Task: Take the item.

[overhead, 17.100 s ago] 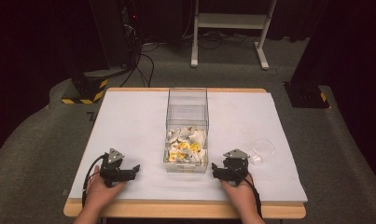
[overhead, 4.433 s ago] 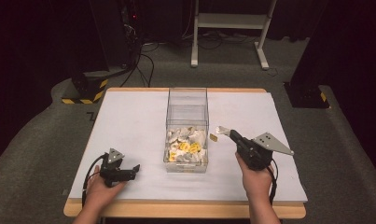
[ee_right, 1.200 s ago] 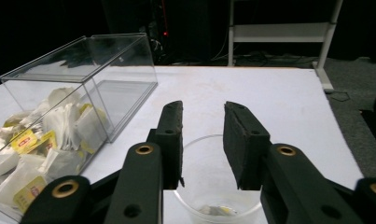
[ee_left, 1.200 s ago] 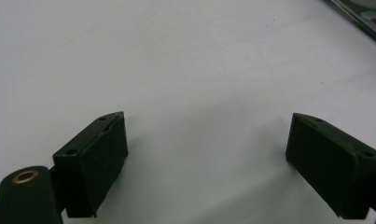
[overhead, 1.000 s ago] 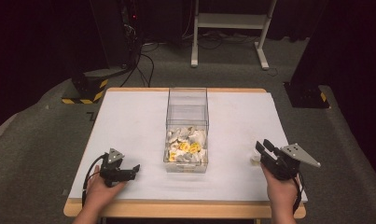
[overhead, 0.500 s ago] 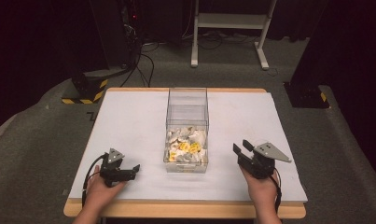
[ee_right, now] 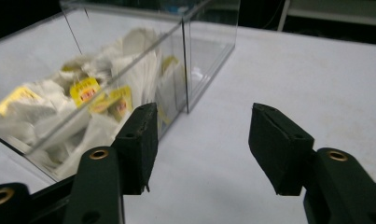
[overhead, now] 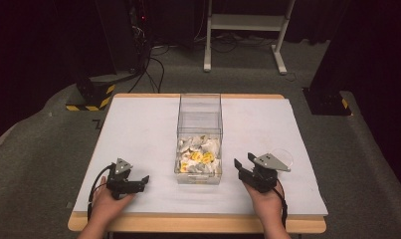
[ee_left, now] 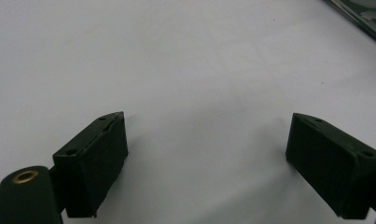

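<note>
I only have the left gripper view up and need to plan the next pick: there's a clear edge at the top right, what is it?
Observer: That's a clear box, standing mid-table with its top open.
Operator: Anything in it?
Observer: White tea bags with yellow tags, piled at its near end; the far end looks bare.
Operator: And on the far side of it?
Observer: The right gripper sits low beside the box's near right corner. Its jaws have just been opening, and nothing is between them.
Operator: Anything loose over there?
Observer: A clear plastic piece lies just behind that gripper; I can't tell what it is.
</note>
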Demonstrator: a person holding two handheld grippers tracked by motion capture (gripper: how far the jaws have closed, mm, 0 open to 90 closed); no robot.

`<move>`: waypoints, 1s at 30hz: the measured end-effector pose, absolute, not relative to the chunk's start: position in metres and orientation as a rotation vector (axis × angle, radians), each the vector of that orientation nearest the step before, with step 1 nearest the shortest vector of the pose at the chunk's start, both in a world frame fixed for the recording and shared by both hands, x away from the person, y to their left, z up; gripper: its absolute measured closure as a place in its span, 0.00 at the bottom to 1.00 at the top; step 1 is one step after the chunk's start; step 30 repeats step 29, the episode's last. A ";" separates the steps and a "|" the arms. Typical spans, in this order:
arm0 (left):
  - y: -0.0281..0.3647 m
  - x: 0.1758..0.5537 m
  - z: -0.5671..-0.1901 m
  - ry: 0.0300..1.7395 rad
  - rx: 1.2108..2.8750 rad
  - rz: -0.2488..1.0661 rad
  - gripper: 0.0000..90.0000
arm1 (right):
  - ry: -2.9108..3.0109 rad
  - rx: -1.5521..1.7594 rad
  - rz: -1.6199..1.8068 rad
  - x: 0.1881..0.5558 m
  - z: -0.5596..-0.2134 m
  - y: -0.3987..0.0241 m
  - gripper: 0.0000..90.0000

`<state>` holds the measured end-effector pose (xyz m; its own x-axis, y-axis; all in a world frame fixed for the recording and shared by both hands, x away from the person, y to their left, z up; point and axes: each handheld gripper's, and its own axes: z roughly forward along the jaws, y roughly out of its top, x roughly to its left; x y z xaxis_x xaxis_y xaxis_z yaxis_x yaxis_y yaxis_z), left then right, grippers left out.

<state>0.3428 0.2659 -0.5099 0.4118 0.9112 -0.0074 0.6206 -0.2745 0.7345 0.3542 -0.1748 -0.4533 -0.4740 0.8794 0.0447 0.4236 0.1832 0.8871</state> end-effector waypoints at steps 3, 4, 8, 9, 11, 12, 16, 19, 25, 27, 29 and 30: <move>0.266 0.343 -0.510 1.297 2.003 0.559 0.14 | 2.011 1.237 1.188 0.359 -0.464 -0.170 0.41; 0.266 0.343 -0.510 1.296 2.004 0.560 0.14 | 2.027 1.249 1.165 0.361 -0.469 -0.169 0.39; 0.266 0.343 -0.510 1.297 2.003 0.559 0.14 | 2.069 1.323 1.088 0.371 -0.484 -0.168 0.36; 0.266 0.343 -0.510 1.297 2.003 0.559 0.14 | 2.079 1.327 1.064 0.373 -0.487 -0.168 0.36; 0.266 0.343 -0.510 1.297 2.003 0.559 0.14 | 2.109 1.337 1.024 0.375 -0.493 -0.165 0.32; 0.266 0.343 -0.510 1.297 2.003 0.559 0.14 | 2.127 1.353 1.006 0.377 -0.496 -0.163 0.31; 0.266 0.343 -0.510 1.297 2.002 0.559 0.14 | 2.176 1.358 0.923 0.381 -0.504 -0.157 0.27; 0.266 0.343 -0.510 1.297 2.003 0.559 0.14 | 2.170 1.349 0.903 0.381 -0.504 -0.154 0.27; 0.266 0.343 -0.510 1.297 2.002 0.559 0.14 | 2.166 1.351 0.901 0.380 -0.505 -0.154 0.26; 0.266 0.343 -0.510 1.296 2.003 0.560 0.14 | 2.165 1.351 0.900 0.380 -0.505 -0.154 0.26; 0.266 0.343 -0.510 1.296 2.003 0.560 0.14 | 2.165 1.351 0.901 0.380 -0.505 -0.154 0.26; 0.266 0.343 -0.510 1.296 2.003 0.560 0.14 | 2.165 1.351 0.901 0.380 -0.505 -0.154 0.26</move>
